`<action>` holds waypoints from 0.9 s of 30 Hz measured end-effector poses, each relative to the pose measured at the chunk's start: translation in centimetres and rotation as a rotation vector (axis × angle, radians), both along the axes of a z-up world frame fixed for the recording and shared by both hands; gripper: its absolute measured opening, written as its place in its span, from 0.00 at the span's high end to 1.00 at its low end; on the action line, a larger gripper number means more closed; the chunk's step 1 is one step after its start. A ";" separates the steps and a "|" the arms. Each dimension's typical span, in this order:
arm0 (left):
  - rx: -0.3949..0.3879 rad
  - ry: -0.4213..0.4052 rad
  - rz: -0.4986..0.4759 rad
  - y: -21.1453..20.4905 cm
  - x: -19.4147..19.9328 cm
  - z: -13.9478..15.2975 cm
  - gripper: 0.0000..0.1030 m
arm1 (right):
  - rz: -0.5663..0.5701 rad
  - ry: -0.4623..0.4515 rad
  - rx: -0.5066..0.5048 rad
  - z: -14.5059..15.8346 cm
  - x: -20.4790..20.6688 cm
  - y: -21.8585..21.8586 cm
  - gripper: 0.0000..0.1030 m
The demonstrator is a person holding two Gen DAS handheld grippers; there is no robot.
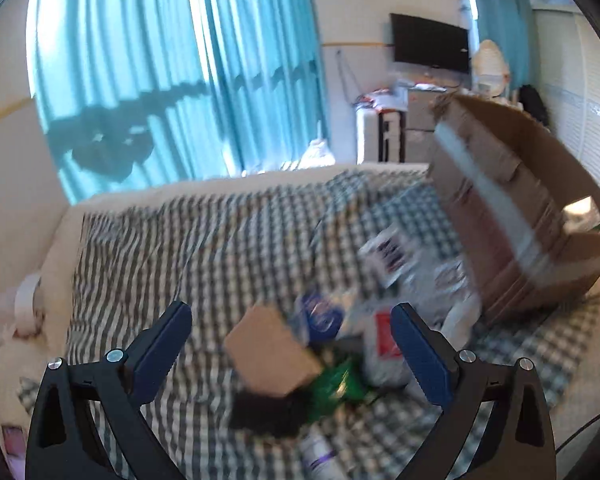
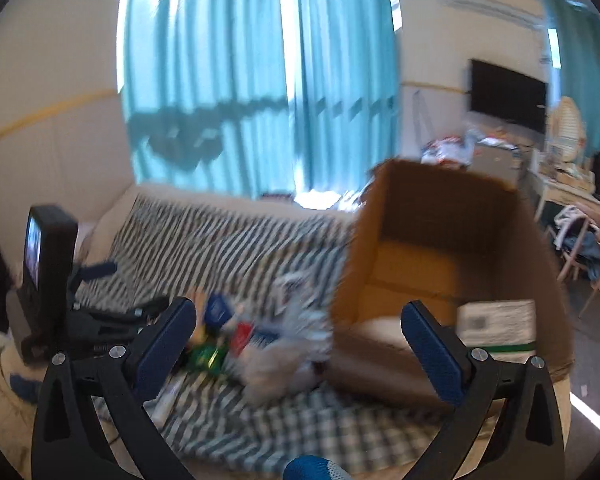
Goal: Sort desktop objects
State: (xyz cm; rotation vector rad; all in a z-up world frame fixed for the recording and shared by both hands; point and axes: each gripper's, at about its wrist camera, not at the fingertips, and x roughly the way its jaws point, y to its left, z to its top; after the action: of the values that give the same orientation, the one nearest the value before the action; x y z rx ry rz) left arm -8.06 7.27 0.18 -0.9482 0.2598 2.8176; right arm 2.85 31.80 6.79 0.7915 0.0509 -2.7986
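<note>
Left tool (image 1: 292,344): fingers spread wide, nothing between them, hovering above the pile.
Right tool (image 2: 300,336): also spread apart and empty, aimed at the seam between the pile and the box.
Surface: a bed with a checked cover (image 1: 188,248), no desk in sight; everything sits on the cloth.
Pile: straight ahead of the left tool, bunched together and blurred. Small brown carton (image 1: 272,354) nearest, tilted on top of a flat black item (image 1: 264,412); green packet (image 1: 336,386) just right of that; blue-and-white packet (image 1: 320,316) behind the carton; white pack with a red label (image 1: 384,344) close to the right finger; more white printed sachets (image 1: 388,254) further on toward the box.
Stray item: a white tube-like thing (image 1: 320,454) below the pile, too blurred to name.
Cardboard box (image 2: 440,264): open, ahead and right of the right tool, touching the far-right edge of the pile.
Inside the box: one flat white package with a green stripe (image 2: 496,328), resting against the near-right wall; floor otherwise looks bare.
Progress: early, by the look of it. One piece boxed, most of the heap not yet sorted.
Left to do: pick the pile off piece by piece; the top carton seems the easiest first grab.
</note>
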 end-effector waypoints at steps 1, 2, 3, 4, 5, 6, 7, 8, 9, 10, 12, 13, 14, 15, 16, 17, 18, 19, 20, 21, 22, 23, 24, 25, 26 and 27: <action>0.024 -0.029 0.020 -1.5 0.1 -1.1 0.01 | 0.016 -0.027 0.023 -0.9 -0.2 -1.3 0.00; 0.044 -0.046 0.032 -2.3 0.1 -1.9 0.01 | 0.017 -0.056 0.052 -1.9 -0.6 -2.7 0.00; 0.077 -0.069 0.056 -3.5 0.1 -3.1 0.01 | 0.011 -0.084 0.084 -3.0 -1.1 -4.1 0.00; 0.092 -0.085 0.073 -4.2 0.0 -3.9 0.01 | 0.003 -0.104 0.098 -3.9 -1.6 -4.8 0.00; 0.104 -0.106 0.095 -4.9 -0.2 -5.0 0.01 | -0.005 -0.125 0.109 -4.8 -1.9 -5.5 0.00; 0.113 -0.129 0.115 -5.5 -0.7 -6.1 0.01 | -0.005 -0.155 0.121 -5.6 -2.7 -6.3 0.00; 0.123 -0.144 0.121 -5.9 -0.8 -6.8 0.01 | -0.012 -0.183 0.138 -6.6 -3.4 -6.8 0.00; 0.135 -0.159 0.123 -6.1 -1.4 -7.4 0.01 | -0.020 -0.202 0.156 -7.5 -3.9 -7.4 0.00; 0.147 -0.175 0.123 -6.2 -1.8 -8.0 0.01 | -0.026 -0.222 0.169 -8.4 -4.5 -7.8 0.00; 0.165 -0.196 0.117 -6.3 -2.4 -8.8 0.01 | -0.036 -0.240 0.180 -9.2 -5.2 -8.1 0.00; 0.195 -0.234 0.094 -6.0 -3.7 -9.8 0.01 | -0.063 -0.255 0.221 -10.3 -6.2 -8.8 0.00; 0.204 -0.247 0.092 -5.9 -4.3 -10.1 0.01 | -0.082 -0.251 0.259 -10.7 -6.8 -9.1 0.00; 0.211 -0.259 0.096 -5.9 -5.2 -10.4 0.01 | -0.100 -0.245 0.282 -11.1 -7.3 -9.3 0.00; 0.219 -0.267 0.111 -6.0 -6.1 -10.8 0.01 | -0.118 -0.247 0.290 -11.5 -7.8 -9.2 0.00; 0.233 -0.275 0.123 -6.2 -6.9 -11.1 0.01 | -0.142 -0.258 0.285 -11.8 -8.3 -8.9 0.00; 0.258 -0.286 0.132 -6.6 -7.5 -11.4 0.01 | -0.163 -0.273 0.274 -12.2 -8.8 -8.6 0.00; 0.289 -0.301 0.138 -7.0 -8.3 -11.7 0.01 | -0.177 -0.303 0.258 -12.8 -9.4 -8.1 0.00; 0.336 -0.331 0.142 -7.4 -9.2 -12.2 0.01 | -0.185 -0.324 0.256 -13.1 -9.8 -7.8 0.00; 0.373 -0.350 0.144 -7.8 -9.8 -12.7 0.01 | -0.194 -0.346 0.257 -13.6 -10.2 -7.6 0.04; 0.425 -0.372 0.146 -8.2 -10.4 -13.2 0.00 | -0.197 -0.364 0.253 -14.1 -10.5 -7.4 0.08; 0.461 -0.393 0.144 -8.4 -10.8 -13.6 0.00 | -0.201 -0.384 0.256 -14.6 -10.9 -7.3 0.09; 0.488 -0.420 0.138 -8.5 -11.3 -14.1 0.00 | -0.203 -0.399 0.261 -15.0 -11.1 -7.3 0.12; 0.505 -0.439 0.132 -8.5 -11.5 -14.5 0.00 | -0.201 -0.406 0.264 -15.2 -11.3 -7.4 0.17; 0.529 -0.456 0.124 -8.5 -11.7 -14.9 0.00 | -0.195 -0.411 0.266 -15.3 -11.3 -7.4 0.22; 0.544 -0.464 0.120 -8.6 -11.8 -15.1 0.00 | -0.187 -0.415 0.265 -15.4 -11.3 -7.5 0.35; 0.552 -0.470 0.114 -8.7 -11.9 -15.2 0.00 | -0.169 -0.421 0.262 -15.5 -11.4 -7.6 0.46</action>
State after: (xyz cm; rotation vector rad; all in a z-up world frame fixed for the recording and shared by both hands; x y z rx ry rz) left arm -19.98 -1.38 -15.02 -1.4423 -0.6079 2.4276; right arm -8.52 24.21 -8.76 1.4954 0.2939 -2.7445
